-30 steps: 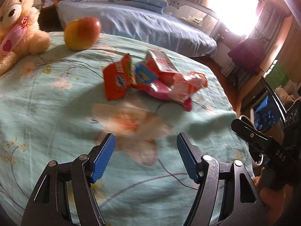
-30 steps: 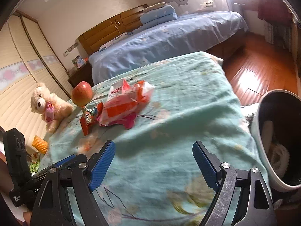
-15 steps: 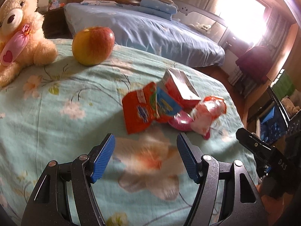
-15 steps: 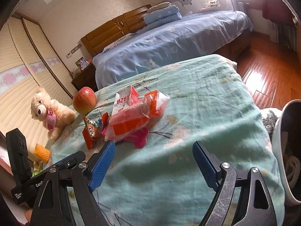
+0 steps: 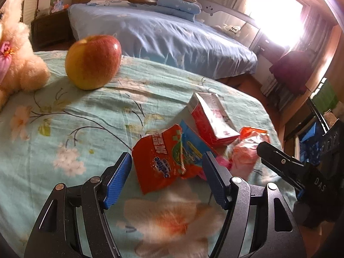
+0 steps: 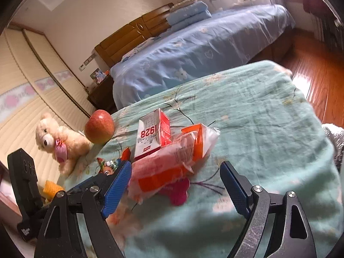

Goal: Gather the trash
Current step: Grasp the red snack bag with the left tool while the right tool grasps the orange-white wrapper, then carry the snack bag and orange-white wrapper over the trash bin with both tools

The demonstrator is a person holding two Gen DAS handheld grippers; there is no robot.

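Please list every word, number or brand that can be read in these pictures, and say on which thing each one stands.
"1928": on the red and white carton, right wrist view.
"DAS": on the right gripper's black body, left wrist view.
Orange snack wrapper: printed characters and a blue logo, upside down and too blurred to read.
White and orange plastic bag: its print is too blurred to read.

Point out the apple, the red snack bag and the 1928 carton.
apple (image 5: 93, 61), left wrist view, middle of its red side.
red snack bag (image 5: 163, 161), left wrist view, printed front.
1928 carton (image 6: 151, 134), right wrist view, printed face.

bed (image 5: 90, 116); apple (image 5: 92, 61); teddy bear (image 6: 58, 138); carton (image 6: 153, 136); wrappers (image 5: 165, 158)
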